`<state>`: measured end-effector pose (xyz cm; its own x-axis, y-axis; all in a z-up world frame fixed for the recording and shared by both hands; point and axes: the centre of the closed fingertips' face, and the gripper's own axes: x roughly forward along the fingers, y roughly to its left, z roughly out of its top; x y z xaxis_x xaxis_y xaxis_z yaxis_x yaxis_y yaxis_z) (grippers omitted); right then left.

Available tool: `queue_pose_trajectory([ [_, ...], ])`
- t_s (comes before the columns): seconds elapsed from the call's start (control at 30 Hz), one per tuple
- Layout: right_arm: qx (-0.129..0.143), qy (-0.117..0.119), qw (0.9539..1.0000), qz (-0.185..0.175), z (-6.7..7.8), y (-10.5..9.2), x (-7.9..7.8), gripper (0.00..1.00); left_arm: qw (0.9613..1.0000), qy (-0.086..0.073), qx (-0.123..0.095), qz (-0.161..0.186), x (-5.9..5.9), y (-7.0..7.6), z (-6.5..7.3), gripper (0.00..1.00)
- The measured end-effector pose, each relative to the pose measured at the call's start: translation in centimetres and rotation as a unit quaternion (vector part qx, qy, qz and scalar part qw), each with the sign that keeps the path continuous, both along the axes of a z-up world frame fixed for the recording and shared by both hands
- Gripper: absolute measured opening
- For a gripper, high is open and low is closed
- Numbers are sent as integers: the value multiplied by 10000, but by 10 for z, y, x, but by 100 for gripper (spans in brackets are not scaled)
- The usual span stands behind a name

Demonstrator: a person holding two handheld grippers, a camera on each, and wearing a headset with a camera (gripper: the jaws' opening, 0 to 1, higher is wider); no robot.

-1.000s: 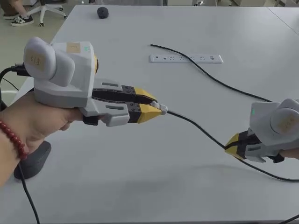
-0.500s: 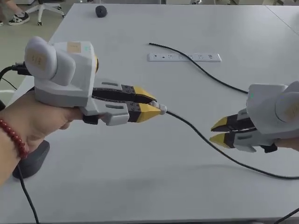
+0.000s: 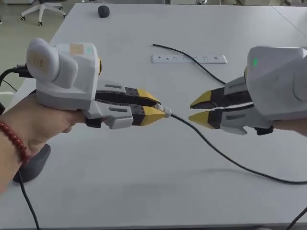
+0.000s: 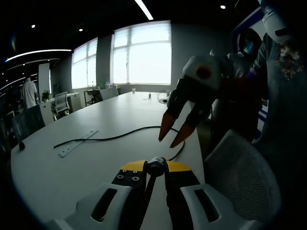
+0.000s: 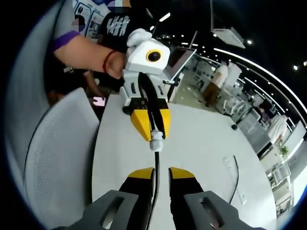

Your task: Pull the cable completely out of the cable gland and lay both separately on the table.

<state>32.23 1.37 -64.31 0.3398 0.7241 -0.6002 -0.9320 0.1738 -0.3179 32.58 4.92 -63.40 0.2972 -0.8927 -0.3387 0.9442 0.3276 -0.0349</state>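
My left gripper (image 3: 160, 111) is held above the white table (image 3: 144, 182), shut on a small white cable gland (image 3: 166, 112). A black cable (image 3: 211, 143) leaves the gland and droops right to the table. My right gripper (image 3: 191, 110) faces it, open, with its yellow tips a short way right of the gland. In the right gripper view the cable (image 5: 156, 167) runs between my open jaws, and the gland (image 5: 156, 143) sits at the tip of the left gripper (image 5: 151, 127). In the left gripper view the gland (image 4: 156, 166) is pinched, with the right gripper (image 4: 172, 139) ahead.
A white power strip (image 3: 189, 59) lies at the back of the table, with the cable's far end (image 3: 160, 47) beside it. A dark round object (image 3: 103, 11) rests at the far edge. A black base (image 3: 31, 165) stands at the near left.
My right gripper has let go of the cable at the lower right, opened, and moved up and left to just short of the gland. The left gripper has held still.
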Motion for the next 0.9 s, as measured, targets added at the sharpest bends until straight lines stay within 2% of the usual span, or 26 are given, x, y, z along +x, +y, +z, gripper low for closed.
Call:
queue_pose_trajectory([
  [0.27, 34, -129, 9998, 134, 8, 10, -4, 11, 10000, 11, -20, -5, -1, 0, 0, 16],
  [0.33, 46, -101, 9998, 142, 8, 13, -5, 17, 10000, 17, -27, -3, -1, 0, 0, 16],
  [0.4, 27, -176, 9997, 168, 10, 14, -5, 20, 10000, 14, -41, -14, -1, -1, 1, 16],
  [0.53, 33, -172, 9997, 164, 11, 16, -6, 22, 10000, 20, -55, -22, -2, -3, 1, 16],
  [0.67, 47, -224, 9996, 145, 12, 18, -5, 31, 10000, 26, -69, -25, -2, -4, 1, 16],
  [0.9, 32, -222, 9996, 192, 11, 20, -8, 30, 10000, 26, -87, -18, -2, -5, 2, 16],
])
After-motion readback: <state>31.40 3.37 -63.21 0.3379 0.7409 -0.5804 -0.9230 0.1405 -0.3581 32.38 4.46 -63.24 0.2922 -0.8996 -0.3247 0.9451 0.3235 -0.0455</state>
